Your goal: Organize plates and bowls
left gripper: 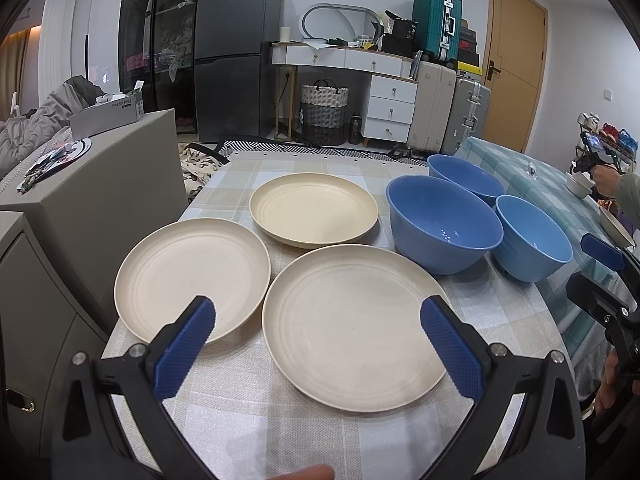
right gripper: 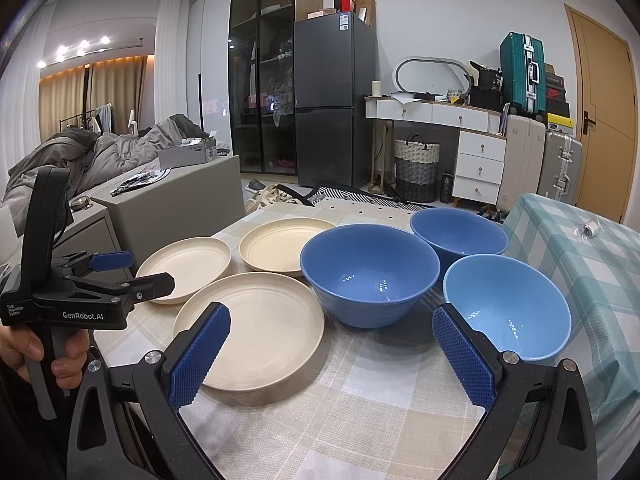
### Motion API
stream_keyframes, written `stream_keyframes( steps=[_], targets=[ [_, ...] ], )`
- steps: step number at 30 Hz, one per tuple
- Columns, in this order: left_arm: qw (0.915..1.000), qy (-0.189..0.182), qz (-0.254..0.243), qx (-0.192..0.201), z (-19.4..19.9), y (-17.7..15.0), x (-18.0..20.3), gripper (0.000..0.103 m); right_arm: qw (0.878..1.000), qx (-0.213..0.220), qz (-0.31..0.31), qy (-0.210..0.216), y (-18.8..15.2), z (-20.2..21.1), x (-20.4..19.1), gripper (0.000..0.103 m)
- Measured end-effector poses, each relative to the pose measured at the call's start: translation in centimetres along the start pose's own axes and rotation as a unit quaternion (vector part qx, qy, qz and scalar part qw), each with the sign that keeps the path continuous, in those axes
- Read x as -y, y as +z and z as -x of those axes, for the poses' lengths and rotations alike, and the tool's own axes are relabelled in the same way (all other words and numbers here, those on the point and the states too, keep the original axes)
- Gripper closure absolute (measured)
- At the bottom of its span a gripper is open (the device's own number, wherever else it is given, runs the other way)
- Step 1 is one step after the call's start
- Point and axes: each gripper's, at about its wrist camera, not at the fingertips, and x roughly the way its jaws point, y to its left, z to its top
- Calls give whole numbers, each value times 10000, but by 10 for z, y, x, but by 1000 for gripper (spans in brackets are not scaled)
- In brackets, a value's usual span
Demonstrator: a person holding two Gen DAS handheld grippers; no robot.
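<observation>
Three cream plates lie on the checked tablecloth: a near plate point(left gripper: 354, 328) point(right gripper: 252, 332), a left plate point(left gripper: 192, 276) point(right gripper: 184, 264) and a far plate point(left gripper: 314, 210) point(right gripper: 284, 248). To their right stand three blue bowls: a large dark bowl point(left gripper: 444, 224) point(right gripper: 370, 272), a far dark bowl point(left gripper: 466, 178) point(right gripper: 458, 240) and a light blue bowl point(left gripper: 534, 236) point(right gripper: 506, 306). My left gripper point(left gripper: 318, 312) point(right gripper: 152, 269) hovers open over the near plate's left part, holding nothing. My right gripper point(right gripper: 332, 316) point(left gripper: 578, 262) is open between the near plate and the light blue bowl.
A grey cabinet point(left gripper: 100, 200) stands close to the table's left edge. A second table with a teal checked cloth point(right gripper: 580, 264) adjoins on the right. A person's hand point(left gripper: 604, 178) holds a device at the far right, beside a small white cup point(left gripper: 578, 186).
</observation>
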Motion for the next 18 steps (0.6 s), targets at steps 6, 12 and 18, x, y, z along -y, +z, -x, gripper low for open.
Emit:
stream_keyframes(
  steps=[6,12,18],
  targets=[
    [10000,3,18,2,1,2,-2,0,10000,-4,2,5,0,0,0,0],
    [10000,-2,14,1,1,2,-2,0,10000,-4,4,5,0,0,0,0],
    [10000,12,48,15,1,1,-4,0,10000,-8,6,-1,0,-1,0,0]
  ],
)
